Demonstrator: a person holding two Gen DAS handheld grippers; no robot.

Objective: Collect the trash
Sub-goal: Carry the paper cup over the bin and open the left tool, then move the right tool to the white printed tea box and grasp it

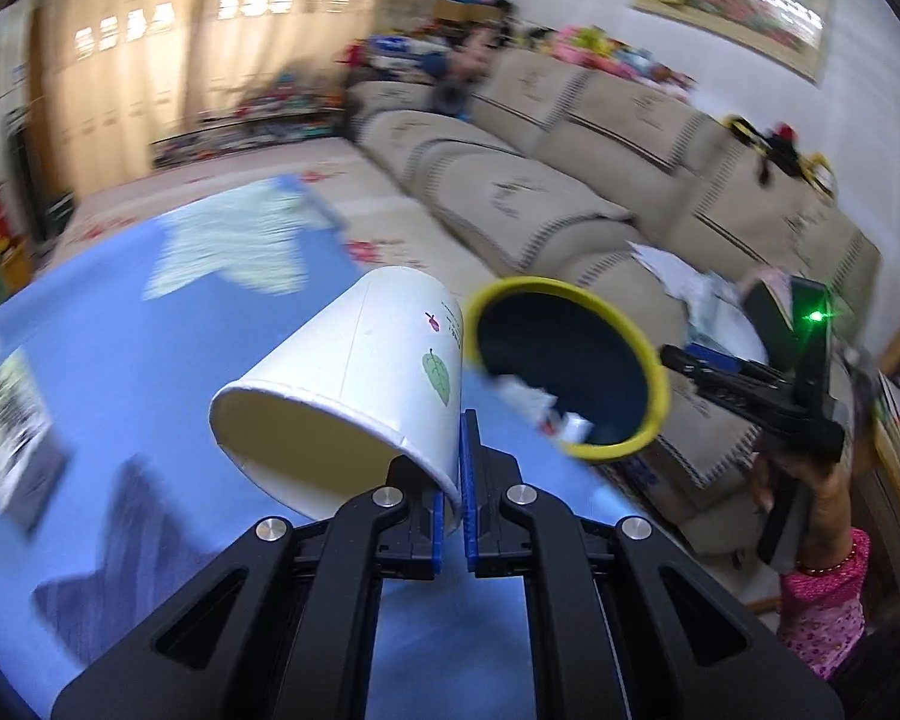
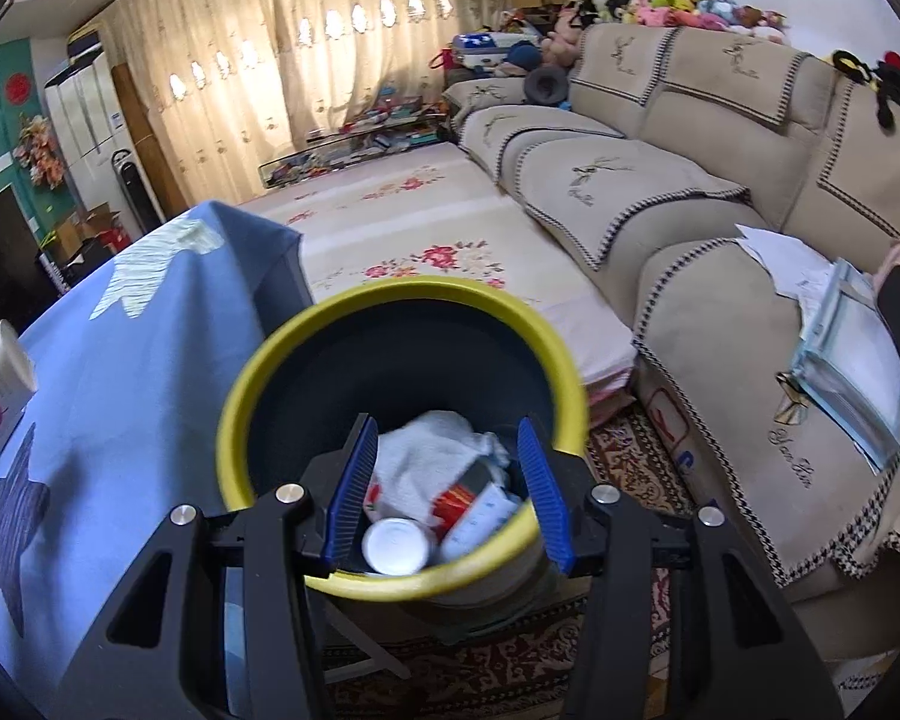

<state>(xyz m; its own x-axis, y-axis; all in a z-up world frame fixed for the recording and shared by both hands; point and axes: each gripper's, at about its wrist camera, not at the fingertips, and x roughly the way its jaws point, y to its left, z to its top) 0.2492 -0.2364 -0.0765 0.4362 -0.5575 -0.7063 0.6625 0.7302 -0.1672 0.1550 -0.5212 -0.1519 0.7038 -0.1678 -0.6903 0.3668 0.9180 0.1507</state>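
My left gripper [image 1: 455,501] is shut on the rim of a white paper cup [image 1: 354,378] with a green leaf print, held tilted above the blue tablecloth [image 1: 120,348]. Just right of the cup is a dark bin with a yellow rim [image 1: 570,366]. In the right wrist view the bin [image 2: 402,438] sits right in front of my right gripper [image 2: 447,492], which is open above its mouth. Inside lie white tissue [image 2: 432,450], a red wrapper and a white round lid [image 2: 395,546]. The right gripper also shows in the left wrist view [image 1: 726,372].
A beige sofa [image 2: 690,192] runs along the right with papers and a folder [image 2: 852,360] on it. A patterned rug [image 2: 630,462] lies below the bin. A white roll-like item [image 2: 0,372] stands at the table's left edge. A floral mat covers the floor beyond.
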